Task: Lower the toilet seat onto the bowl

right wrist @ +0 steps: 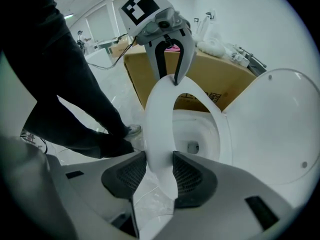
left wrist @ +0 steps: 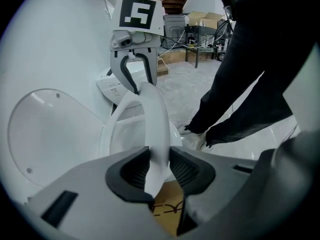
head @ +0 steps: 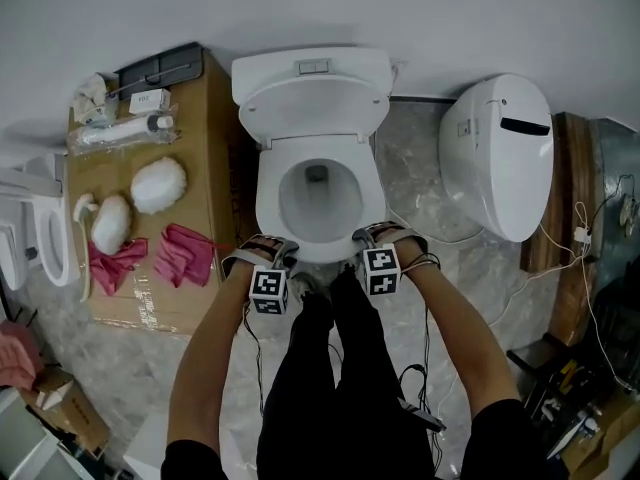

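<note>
The white toilet seat point(head: 268, 203) lies down over the bowl, while the lid point(head: 312, 108) stands raised against the tank. My left gripper point(head: 268, 253) is at the seat's front left and my right gripper point(head: 378, 236) at its front right. In the left gripper view the seat rim point(left wrist: 155, 119) runs between my left gripper's point(left wrist: 159, 166) jaws, which stand open with a slight gap beside the rim. In the right gripper view the seat point(right wrist: 157, 124) passes between my right gripper's point(right wrist: 160, 171) dark pads, and the jaws are open. Each view shows the other gripper across the ring.
A cardboard box point(head: 200, 158) stands left of the toilet with pink cloths point(head: 185, 255) and white bundles on top. A second white toilet unit point(head: 500, 153) lies at the right, with cables on the floor. The person's dark-trousered legs point(head: 330, 368) stand right before the bowl.
</note>
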The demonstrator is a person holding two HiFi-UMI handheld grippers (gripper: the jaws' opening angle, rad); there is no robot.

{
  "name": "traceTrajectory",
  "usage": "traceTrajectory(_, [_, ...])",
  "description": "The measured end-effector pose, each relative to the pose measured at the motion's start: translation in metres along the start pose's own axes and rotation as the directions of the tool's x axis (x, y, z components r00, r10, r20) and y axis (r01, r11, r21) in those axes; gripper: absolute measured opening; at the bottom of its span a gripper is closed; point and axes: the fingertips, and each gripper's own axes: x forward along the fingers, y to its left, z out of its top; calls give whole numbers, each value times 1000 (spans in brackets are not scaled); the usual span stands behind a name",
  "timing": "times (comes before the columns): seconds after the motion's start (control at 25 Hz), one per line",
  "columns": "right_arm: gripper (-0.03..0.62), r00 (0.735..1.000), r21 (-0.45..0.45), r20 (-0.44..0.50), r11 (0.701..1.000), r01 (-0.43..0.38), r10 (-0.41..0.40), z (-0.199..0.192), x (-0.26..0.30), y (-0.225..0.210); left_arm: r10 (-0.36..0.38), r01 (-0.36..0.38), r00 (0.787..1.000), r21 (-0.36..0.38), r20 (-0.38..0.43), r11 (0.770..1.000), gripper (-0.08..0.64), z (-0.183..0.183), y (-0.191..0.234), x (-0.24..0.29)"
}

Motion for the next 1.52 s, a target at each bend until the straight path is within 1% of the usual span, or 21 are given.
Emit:
traceTrajectory(0.08, [183,1000,-9,-20,1000,-4,3,-2,16,11,-33,33,999,2,-6,999,124,-3,-17,15])
traceTrajectory(0.12, [185,1000,-5,-26,1000,-11,11,-3,24,17,-38,38,999,5,-12,999,123,-5,-24,21])
traceTrajectory(0.28, [190,999,25,-31,999,-35,36,-7,54,34,-32,33,999,31,-32,999,126,-8,-42,46])
traceTrajectory(0.44, [190,998,4,-59,1000,-8,8,-10,86,42,-51,53,998,42,-43,998,130,-20,-60,75])
traceTrajectory(0.64, [193,997,4,-72,1000,12,-11,-17,123,52,-66,68,997,42,-42,997,135,-29,-77,108])
traceTrajectory(0.76, [195,997,10,-79,1000,10,-10,-22,142,56,-68,69,997,33,-42,997,135,-35,-85,126])
traceTrajectory(0.96, [195,996,47,-91,999,11,-6,-28,171,57,-74,75,996,13,-48,997,135,-45,-92,154])
traceTrajectory(1.24, [195,996,128,-87,992,16,-5,-36,203,57,-76,73,996,-57,-42,996,133,-56,-99,186])
traceTrajectory(1.4, [190,997,169,-83,985,20,-6,-38,213,52,-77,71,995,-96,-56,993,132,-60,-100,197])
traceTrajectory(1.52, [189,997,175,-74,984,0,13,-38,215,52,-79,73,996,-113,-49,991,133,-61,-101,201])
